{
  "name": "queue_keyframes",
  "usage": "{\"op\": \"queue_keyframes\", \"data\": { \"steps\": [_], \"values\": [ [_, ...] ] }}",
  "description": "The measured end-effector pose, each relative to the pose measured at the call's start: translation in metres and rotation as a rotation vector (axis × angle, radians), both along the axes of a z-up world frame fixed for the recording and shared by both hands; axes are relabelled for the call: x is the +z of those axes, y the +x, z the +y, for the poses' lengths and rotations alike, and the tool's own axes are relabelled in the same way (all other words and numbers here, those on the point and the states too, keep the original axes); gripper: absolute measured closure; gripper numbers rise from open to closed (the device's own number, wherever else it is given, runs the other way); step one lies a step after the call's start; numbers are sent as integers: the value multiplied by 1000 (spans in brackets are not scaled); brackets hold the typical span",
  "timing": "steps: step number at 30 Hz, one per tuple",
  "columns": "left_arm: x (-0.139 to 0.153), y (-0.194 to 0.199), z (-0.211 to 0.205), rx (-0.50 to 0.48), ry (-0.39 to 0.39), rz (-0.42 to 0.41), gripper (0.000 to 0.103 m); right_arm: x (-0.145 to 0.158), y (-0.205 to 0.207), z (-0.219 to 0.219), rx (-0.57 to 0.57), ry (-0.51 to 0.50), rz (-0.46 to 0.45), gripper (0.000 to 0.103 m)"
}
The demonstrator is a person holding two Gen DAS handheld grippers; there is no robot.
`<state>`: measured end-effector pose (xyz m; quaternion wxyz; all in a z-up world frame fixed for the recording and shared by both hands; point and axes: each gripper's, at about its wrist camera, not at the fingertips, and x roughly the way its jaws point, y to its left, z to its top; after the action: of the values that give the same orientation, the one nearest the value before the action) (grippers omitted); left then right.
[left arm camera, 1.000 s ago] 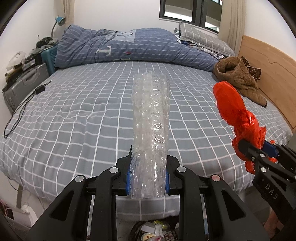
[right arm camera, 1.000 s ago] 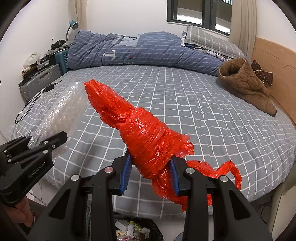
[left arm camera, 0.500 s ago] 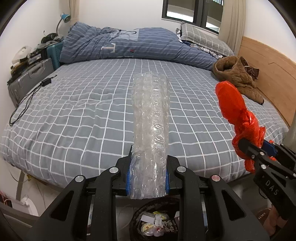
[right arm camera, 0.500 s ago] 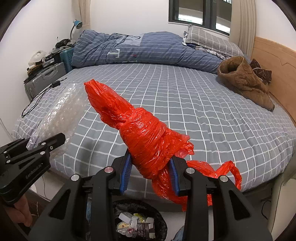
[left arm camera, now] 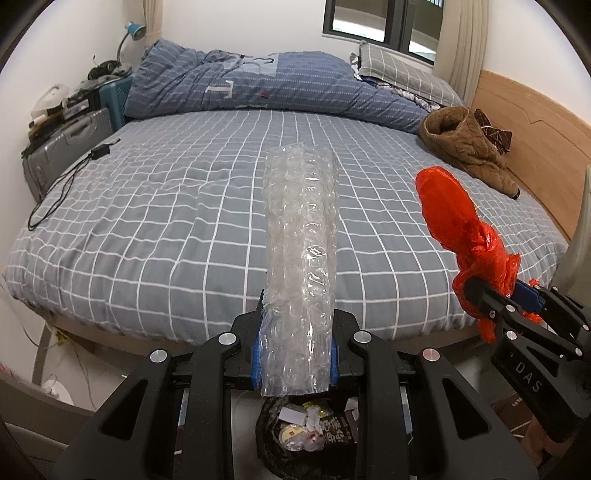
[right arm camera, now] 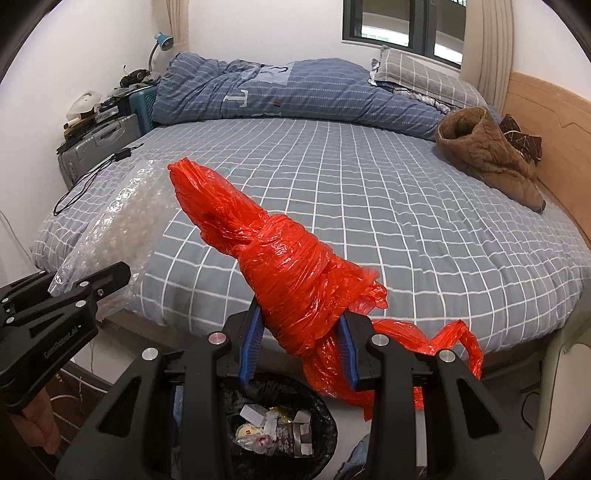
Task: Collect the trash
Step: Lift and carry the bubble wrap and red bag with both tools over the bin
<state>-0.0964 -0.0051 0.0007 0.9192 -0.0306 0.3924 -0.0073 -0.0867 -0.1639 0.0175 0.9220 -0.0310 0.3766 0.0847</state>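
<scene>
Your bubble wrap roll [left arm camera: 301, 266], light, springy and crushable, sits pinched near its lower end in the left claw [left arm camera: 295, 354], the slippery red plastic bag [right arm camera: 280, 266] clamped at its knotted waist in the right claw [right arm camera: 299, 347], both above the trash bin [right arm camera: 321, 458] beside the bed [right arm camera: 369, 192].

A bed [left arm camera: 207, 206] with grey checked sheet is backed by white walls, a dark-framed window [right arm camera: 402, 26] and a wooden headboard [left arm camera: 532, 125].
</scene>
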Motion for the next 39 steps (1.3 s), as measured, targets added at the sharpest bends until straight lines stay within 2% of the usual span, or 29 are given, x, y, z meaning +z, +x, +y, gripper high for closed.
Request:
{"op": "queue_keyframes", "data": {
  "steps": [19, 26, 39],
  "values": [
    [4, -52, -8, 14, -9, 25, 79, 3, -49, -9, -3, 9, 16, 69],
    [2, -71, -14, 7, -3, 47, 79, -5, -68, -14, -7, 6, 54, 69],
    [-39, -83, -28, -39, 6, 121, 79, -48, -84, -20, -19, -19, 146, 69]
  ]
}}
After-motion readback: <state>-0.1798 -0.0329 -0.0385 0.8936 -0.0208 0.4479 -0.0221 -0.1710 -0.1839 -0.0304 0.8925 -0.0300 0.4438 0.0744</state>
